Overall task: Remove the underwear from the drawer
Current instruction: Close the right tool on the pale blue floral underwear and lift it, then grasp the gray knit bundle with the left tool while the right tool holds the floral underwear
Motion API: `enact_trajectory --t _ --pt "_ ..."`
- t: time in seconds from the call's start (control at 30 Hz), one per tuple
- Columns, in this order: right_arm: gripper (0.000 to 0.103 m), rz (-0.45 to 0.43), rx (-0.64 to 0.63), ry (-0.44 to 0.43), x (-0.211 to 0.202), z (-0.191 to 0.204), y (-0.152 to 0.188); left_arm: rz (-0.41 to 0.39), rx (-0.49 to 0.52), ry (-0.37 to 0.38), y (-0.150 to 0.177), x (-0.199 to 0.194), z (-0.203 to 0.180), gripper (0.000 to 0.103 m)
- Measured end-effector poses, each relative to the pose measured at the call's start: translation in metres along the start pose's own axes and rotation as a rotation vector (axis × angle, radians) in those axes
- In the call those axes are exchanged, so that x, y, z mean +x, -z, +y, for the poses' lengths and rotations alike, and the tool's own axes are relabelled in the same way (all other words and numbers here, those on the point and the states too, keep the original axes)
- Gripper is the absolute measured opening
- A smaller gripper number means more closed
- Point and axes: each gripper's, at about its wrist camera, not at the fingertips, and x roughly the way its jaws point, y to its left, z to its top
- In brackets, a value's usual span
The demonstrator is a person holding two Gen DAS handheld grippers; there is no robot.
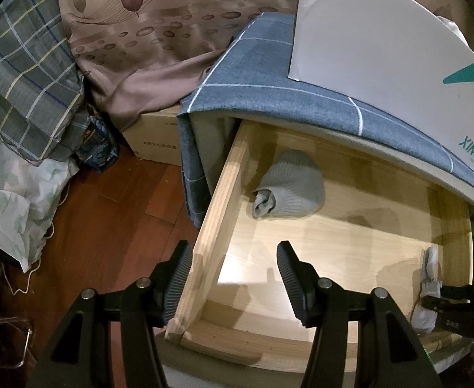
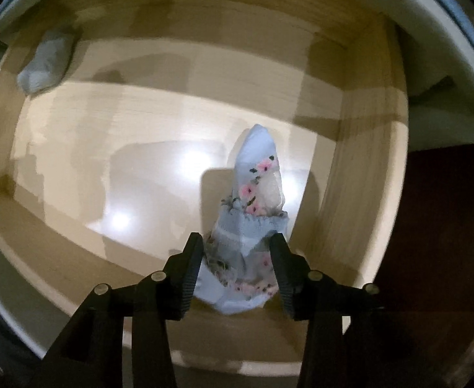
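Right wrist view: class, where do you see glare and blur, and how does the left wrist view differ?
Right wrist view: bright glare spots on the drawer floor, edges smeared; left wrist view: sharper, glare patch on the floor near the front, rim bowed by the fisheye lens.

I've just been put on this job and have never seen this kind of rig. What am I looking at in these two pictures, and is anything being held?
There is no robot arm here. A person carries a hand-held gripper in each hand, and each has a wide-angle camera looking along its two black fingers.

The left camera's picture shows the left hand-held gripper open and empty, above the front left corner of an open wooden drawer. A rolled grey knit garment lies on the drawer floor at the back left. The cabinet is draped in a grey checked cloth, with a white box on top.

The right camera's picture looks straight down into the same drawer. The right hand-held gripper appears to be pinching a pale blue floral garment near the drawer's right wall.
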Motion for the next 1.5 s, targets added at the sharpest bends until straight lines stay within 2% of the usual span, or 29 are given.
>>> enact_trajectory --t 0.17,0.23,0.43,0.67,0.83,0.97,1.07,1.17,1.27,1.5 --pt "0.042 0.017 -0.002 0.009 0.010 0.006 -0.011 0.007 0.008 0.000 0.000 0.001 -0.002 0.056" --pt "0.042 0.026 -0.010 0.019 0.015 0.005 0.001 0.009 0.016 -0.003 0.001 0.001 -0.004 0.056" --pt "0.042 0.055 -0.025 0.040 0.021 0.009 -0.005 0.018 0.019 0.000 0.003 0.002 -0.004 0.056" --pt "0.039 0.101 -0.070 0.056 0.031 0.031 -0.004 0.053 0.039 0.047 0.003 0.008 -0.009 0.056" --pt "0.037 0.113 -0.075 0.062 0.015 0.022 -0.008 0.082 0.081 0.120 0.004 0.010 -0.016 0.056" --pt "0.037 0.108 -0.071 0.059 0.020 0.017 -0.003 0.099 0.085 0.209 0.000 0.016 -0.016 0.056" --pt "0.037 0.107 -0.070 0.060 0.022 0.016 -0.003 0.102 0.093 0.246 -0.009 0.021 -0.018 0.056" --pt "0.038 0.104 -0.070 0.058 0.022 0.014 0.013 0.062 0.160 0.199 -0.019 0.023 -0.027 0.056" --pt "0.038 0.104 -0.069 0.058 0.016 0.014 0.032 0.020 0.284 0.153 -0.026 0.030 -0.042 0.056" --pt "0.038 0.103 -0.070 0.059 0.016 0.014 0.033 0.081 0.481 0.157 -0.034 0.063 -0.070 0.056"
